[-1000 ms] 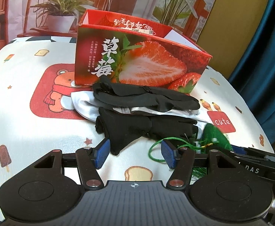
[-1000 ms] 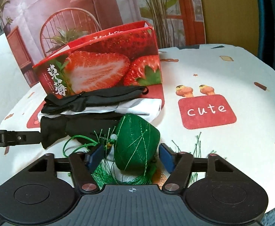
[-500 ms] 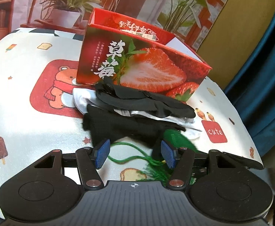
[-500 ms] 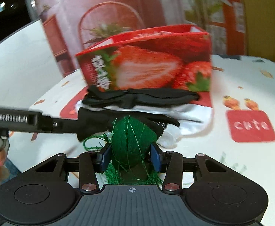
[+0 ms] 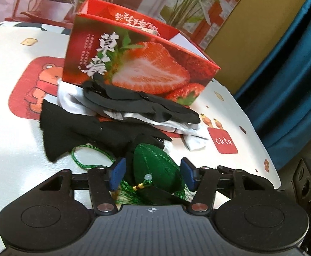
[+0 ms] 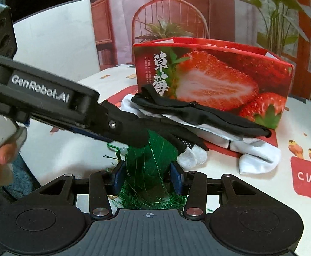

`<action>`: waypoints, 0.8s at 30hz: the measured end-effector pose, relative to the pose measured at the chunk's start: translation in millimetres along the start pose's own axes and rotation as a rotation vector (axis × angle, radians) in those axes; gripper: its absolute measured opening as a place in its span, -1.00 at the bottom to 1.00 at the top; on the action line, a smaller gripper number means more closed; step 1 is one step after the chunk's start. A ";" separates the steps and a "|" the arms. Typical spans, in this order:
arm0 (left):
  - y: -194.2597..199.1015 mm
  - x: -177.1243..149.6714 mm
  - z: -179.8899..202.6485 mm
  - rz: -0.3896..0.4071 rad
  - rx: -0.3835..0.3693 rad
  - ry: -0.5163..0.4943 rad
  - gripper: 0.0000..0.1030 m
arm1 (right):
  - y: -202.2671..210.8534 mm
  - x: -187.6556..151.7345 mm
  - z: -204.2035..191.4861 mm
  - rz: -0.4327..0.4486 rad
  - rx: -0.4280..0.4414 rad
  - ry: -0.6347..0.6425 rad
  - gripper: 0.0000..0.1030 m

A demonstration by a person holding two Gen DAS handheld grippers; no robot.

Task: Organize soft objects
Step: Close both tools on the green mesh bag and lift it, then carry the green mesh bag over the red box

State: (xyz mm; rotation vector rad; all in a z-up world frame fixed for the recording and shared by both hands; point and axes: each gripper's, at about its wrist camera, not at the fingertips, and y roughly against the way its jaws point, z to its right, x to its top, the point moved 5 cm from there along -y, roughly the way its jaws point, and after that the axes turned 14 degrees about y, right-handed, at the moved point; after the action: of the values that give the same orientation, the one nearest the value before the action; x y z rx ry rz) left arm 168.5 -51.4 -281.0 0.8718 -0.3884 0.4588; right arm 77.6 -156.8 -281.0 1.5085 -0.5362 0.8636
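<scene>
A green tasselled sachet (image 6: 150,162) sits between my right gripper's (image 6: 148,178) blue pads, which are shut on it, lifted a little off the table. In the left wrist view the sachet (image 5: 155,166) lies between my open left gripper's (image 5: 153,173) pads without touching them. Its green cord (image 5: 87,157) trails left. Behind it lies a pile: a black glove (image 5: 87,128), white socks (image 5: 193,140) and a black strap-like cloth (image 5: 140,103). The open strawberry box (image 5: 138,64) stands behind the pile. The left gripper's body (image 6: 70,111) crosses the right wrist view.
The round table has a white cartoon-print cloth (image 5: 10,128) with a red "cute" patch (image 5: 223,141). Blue curtains (image 5: 294,64) hang at the right beyond the table edge. A potted plant (image 5: 57,4) stands behind the box.
My right gripper closed on the green sachet and carried it left and up. My left gripper moved right, so the sachet now sits between its open pads.
</scene>
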 end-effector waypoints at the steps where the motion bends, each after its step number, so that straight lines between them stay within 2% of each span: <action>1: -2.0 -0.2 -0.2 -0.004 -0.004 0.002 0.03 | 1.3 -0.9 0.1 0.004 0.004 -0.001 -0.20; 6: -9.2 -1.4 0.6 -0.009 -0.010 -0.003 -0.11 | 3.0 -3.4 -1.3 0.018 0.019 0.003 -0.20; 13: -4.1 2.1 3.3 0.003 -0.037 -0.004 -0.18 | 6.3 -2.0 1.8 0.035 0.014 -0.008 -0.21; 18: 13.2 24.0 21.2 0.055 -0.086 -0.033 -0.25 | 21.4 13.3 10.4 0.095 -0.005 -0.011 -0.21; 24: 37.0 58.1 56.7 0.144 -0.096 -0.126 -0.25 | 46.1 52.8 28.0 0.193 -0.030 -0.010 -0.21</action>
State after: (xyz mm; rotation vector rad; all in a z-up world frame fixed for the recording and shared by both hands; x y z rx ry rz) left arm 189.6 -63.0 -195.1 0.7850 -0.5872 0.5150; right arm 80.3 -182.4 -210.1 1.4503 -0.7085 0.9927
